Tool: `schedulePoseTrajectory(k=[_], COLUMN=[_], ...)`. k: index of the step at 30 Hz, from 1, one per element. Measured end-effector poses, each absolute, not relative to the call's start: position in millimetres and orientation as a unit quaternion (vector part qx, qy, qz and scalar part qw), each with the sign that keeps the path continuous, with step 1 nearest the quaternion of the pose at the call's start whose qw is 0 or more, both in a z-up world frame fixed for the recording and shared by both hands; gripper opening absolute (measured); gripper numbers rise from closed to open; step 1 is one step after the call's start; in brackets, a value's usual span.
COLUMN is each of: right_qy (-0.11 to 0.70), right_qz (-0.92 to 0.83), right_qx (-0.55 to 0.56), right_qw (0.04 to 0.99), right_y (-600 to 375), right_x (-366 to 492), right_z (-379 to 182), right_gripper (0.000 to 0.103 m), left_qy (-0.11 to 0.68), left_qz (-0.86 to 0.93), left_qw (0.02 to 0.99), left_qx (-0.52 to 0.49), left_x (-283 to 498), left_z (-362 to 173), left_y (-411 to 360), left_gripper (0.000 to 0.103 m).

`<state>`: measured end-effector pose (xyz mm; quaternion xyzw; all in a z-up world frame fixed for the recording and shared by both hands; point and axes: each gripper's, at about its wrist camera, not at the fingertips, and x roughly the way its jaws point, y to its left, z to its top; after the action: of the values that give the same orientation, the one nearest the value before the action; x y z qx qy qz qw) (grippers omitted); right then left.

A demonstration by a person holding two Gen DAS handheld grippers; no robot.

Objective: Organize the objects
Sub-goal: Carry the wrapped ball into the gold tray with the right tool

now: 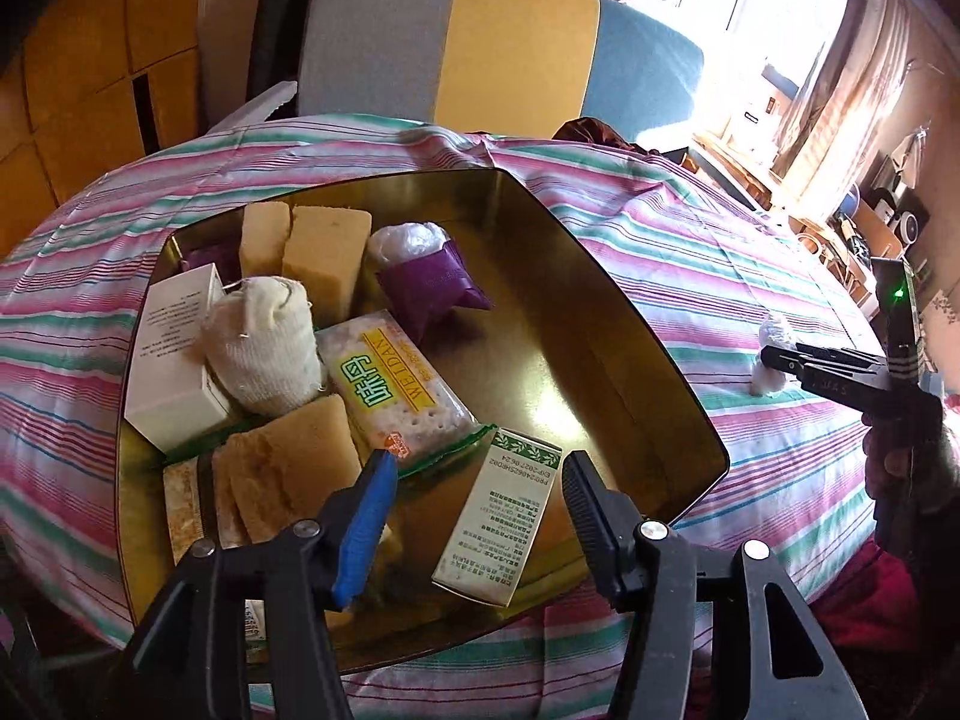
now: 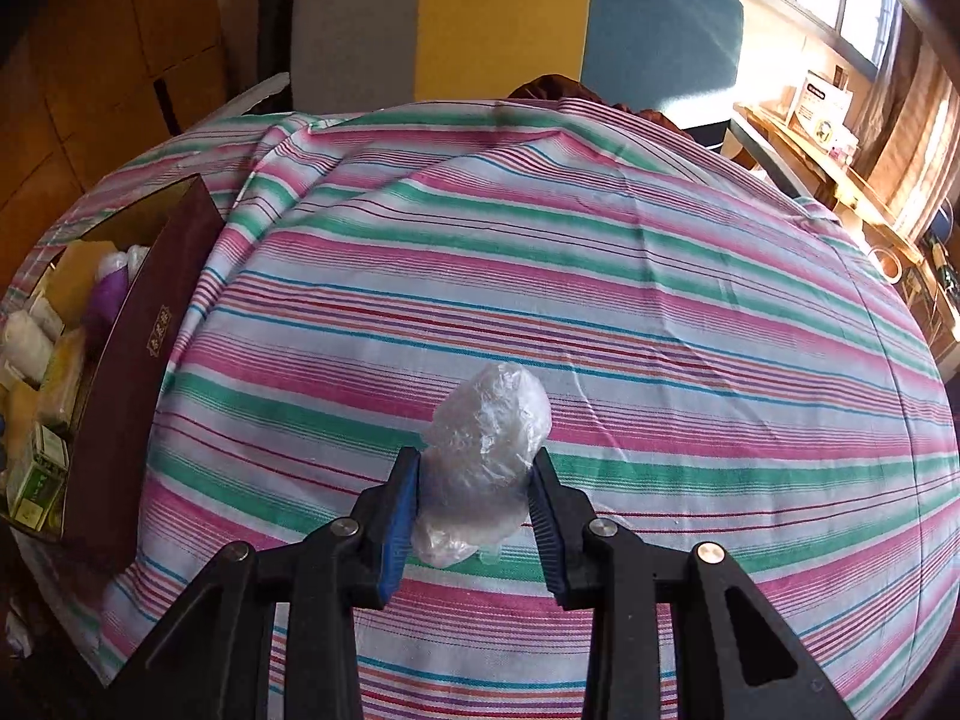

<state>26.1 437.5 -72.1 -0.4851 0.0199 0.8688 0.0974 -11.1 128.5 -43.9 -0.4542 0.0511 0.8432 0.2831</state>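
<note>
Right wrist view: right gripper (image 2: 474,495) low over striped cloth (image 2: 660,300) on table. Clear plastic bundle (image 2: 486,438) sits between both fingers, blue pad and black pad pressing its sides. Jaws squeezed in on it, bundle poking out past tips. Bundle near front middle of table, well apart from tin.

Left wrist view: left gripper (image 1: 480,486) hangs over near edge of gold tin (image 1: 540,360), jaws wide apart, holding nothing. Green-white box (image 1: 498,516) lies under gap, inside tin near front edge. Cracker pack (image 1: 390,384), gauze roll (image 1: 264,348) near tin's left side.

Tin (image 1: 600,324) holds boxes and packets — plastic bundle (image 2: 486,444) lies right of it.
</note>
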Motion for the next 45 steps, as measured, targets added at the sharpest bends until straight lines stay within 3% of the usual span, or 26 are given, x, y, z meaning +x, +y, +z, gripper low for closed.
schedulePoseTrajectory(k=[13,23,45], right_qy=[0.034,-0.012,-0.083], right_qz=[0.884,0.883,0.848], right_qx=[-0.467,-0.458,-0.518], right_qw=[0.014,-0.099,-0.078], right_y=[369.9,266.1,224.2], right_x=[21.7,12.3,-6.1], right_z=[-37.8,-18.8,-66.5], right_gripper=[0.035,0.035,0.035], left_qy=[0.036,0.003,0.008], left_qz=[0.862,0.877,0.908], left_qw=[0.270,0.251,0.172], left_qx=[-0.427,-0.409,-0.382], left_x=[-12.8,-13.9,-13.4], left_z=[-29.2,-19.7,-9.1], left_y=[109.5,75.0,39.1], left_gripper=[0.063,0.063,0.064])
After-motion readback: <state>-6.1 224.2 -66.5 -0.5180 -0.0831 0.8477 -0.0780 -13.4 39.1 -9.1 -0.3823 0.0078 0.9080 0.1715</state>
